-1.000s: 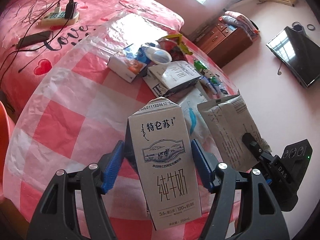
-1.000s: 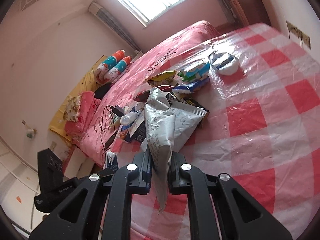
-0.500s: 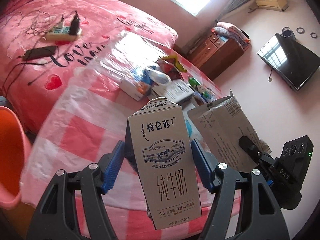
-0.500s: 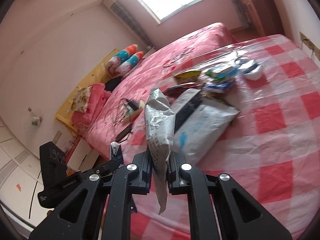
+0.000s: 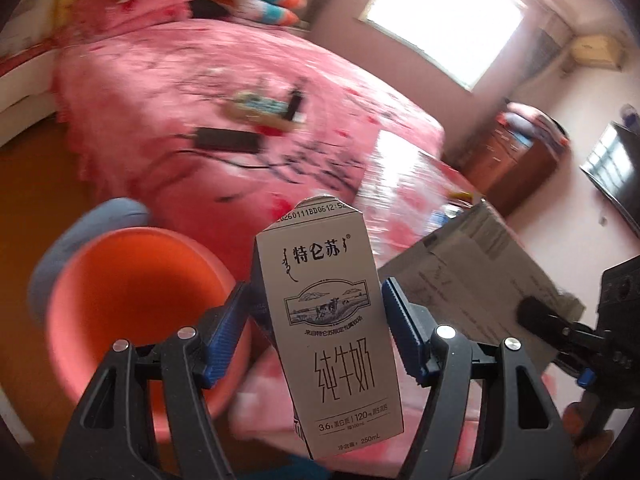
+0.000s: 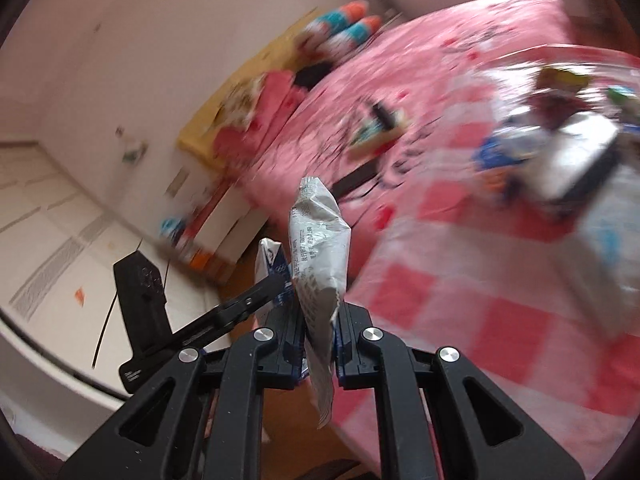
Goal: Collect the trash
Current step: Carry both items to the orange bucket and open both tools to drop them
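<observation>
Milk carton (image 5: 326,328) clamped in left gripper (image 5: 316,336), crumpled wrapper (image 6: 318,268) pinched in right gripper (image 6: 318,338), orange bin (image 5: 132,312) lower left, apparently for dumping.

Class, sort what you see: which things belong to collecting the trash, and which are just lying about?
Part of the job:
milk carton in left gripper
crumpled wrapper in right gripper
orange bin
litter on checked cloth

Just lying about:
power strip
pillows
television
</observation>
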`<state>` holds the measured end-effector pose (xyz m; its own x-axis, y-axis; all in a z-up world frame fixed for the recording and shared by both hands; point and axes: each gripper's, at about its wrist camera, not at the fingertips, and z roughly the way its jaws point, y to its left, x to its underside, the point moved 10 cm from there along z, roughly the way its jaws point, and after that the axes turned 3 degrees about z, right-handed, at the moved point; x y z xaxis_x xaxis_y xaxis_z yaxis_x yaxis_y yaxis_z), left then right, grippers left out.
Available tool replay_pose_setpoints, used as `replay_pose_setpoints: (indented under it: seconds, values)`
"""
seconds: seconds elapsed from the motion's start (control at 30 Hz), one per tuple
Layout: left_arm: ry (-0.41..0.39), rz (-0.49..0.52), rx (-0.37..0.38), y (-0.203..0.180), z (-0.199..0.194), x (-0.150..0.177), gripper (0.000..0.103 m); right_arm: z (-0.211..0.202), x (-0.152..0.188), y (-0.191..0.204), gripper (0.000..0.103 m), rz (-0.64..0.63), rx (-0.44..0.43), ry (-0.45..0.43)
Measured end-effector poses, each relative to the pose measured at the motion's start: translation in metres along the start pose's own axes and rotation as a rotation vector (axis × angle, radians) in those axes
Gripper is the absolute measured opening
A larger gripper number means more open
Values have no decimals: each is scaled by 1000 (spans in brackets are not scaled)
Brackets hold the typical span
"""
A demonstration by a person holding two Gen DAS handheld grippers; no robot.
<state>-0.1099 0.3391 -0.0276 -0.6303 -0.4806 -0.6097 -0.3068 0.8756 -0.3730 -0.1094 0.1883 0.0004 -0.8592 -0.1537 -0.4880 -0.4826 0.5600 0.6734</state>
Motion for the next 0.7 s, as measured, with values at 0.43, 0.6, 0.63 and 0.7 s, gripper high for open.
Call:
replay_pose_setpoints:
  seconds: [0.43,0.6,0.63,0.7]
  values:
    - [22,-132,-225,139,11,23,68,138,37,32,17,-47,-9,271]
    - [26,-143,-306,163,17,34,86,148,45,22,63,-82,81,248]
    - [25,-139,-319,166,17,35,86,145,43,18,65,-80,86,238]
    - [18,-124,-339,168,16,35,86,137,37,9,69,-85,123,206]
